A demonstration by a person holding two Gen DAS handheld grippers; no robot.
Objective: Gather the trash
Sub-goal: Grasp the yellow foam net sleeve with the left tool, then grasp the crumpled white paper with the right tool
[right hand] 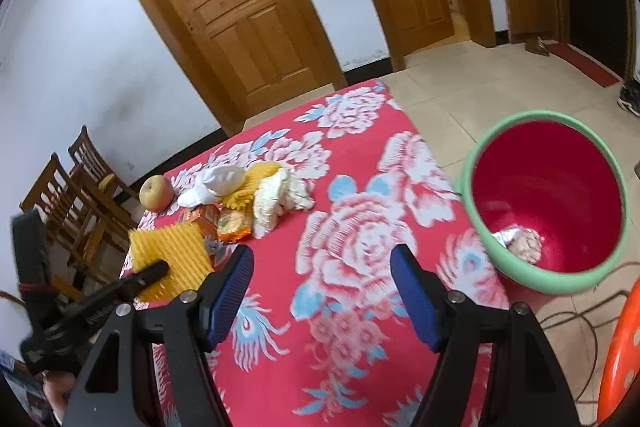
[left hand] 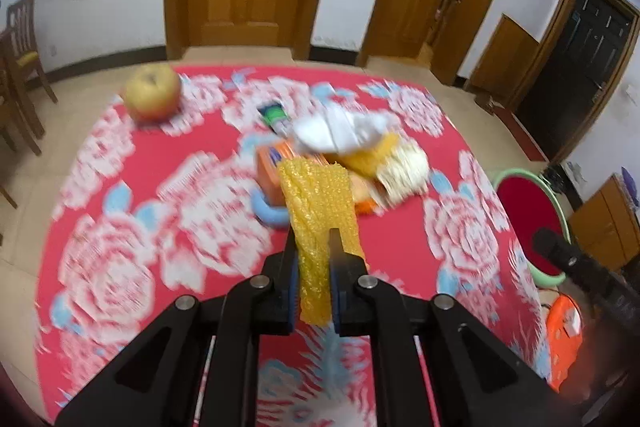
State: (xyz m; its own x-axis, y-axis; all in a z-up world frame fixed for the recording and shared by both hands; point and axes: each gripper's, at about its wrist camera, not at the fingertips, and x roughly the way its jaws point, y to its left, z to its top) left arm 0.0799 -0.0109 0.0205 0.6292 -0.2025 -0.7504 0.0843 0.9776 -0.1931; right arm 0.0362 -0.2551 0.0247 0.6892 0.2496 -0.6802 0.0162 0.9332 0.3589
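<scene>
One strip of yellow foam netting (left hand: pixel 320 211) is clenched between the fingers of the left gripper (left hand: pixel 313 243) in the left wrist view; the strip is bumpy and mesh-like, it runs up past the fingertips and hangs out below them, and it is held above the red flowered surface (left hand: pixel 120 227). Just beyond the netting lies the trash pile: an orange packet (left hand: pixel 269 173), a crumpled white piece (left hand: pixel 340 131) on top, more yellow netting and a pale ribbed wrapper (left hand: pixel 404 167), and a green-and-white packet (left hand: pixel 276 117) behind. Part of a blue ring (left hand: pixel 266 211) shows at the near edge of the pile. An apple (left hand: pixel 152 91) sits well to the left of the pile, apart from it. To the right of the pile, off the edge of the surface, stands a bin (left hand: pixel 520 175) with a green rim and red inside; its contents are hidden from here. This view is blurred.

In the right wrist view the right gripper (right hand: pixel 322 259) has its blue-padded fingers spread wide with nothing between them, above the surface (right hand: pixel 360 239). The bin (right hand: pixel 476 215) stands to the right of the pile beside the surface, and in its bottom lies a crumpled pale wrapper with a silvery part (right hand: pixel 520 243). The left gripper (right hand: pixel 156 270) appears at the left, in front of the pile, with the yellow foam netting (right hand: pixel 172 251) fanned out beyond its tip. The apple (right hand: pixel 156 193) is just left of the pile.
</scene>
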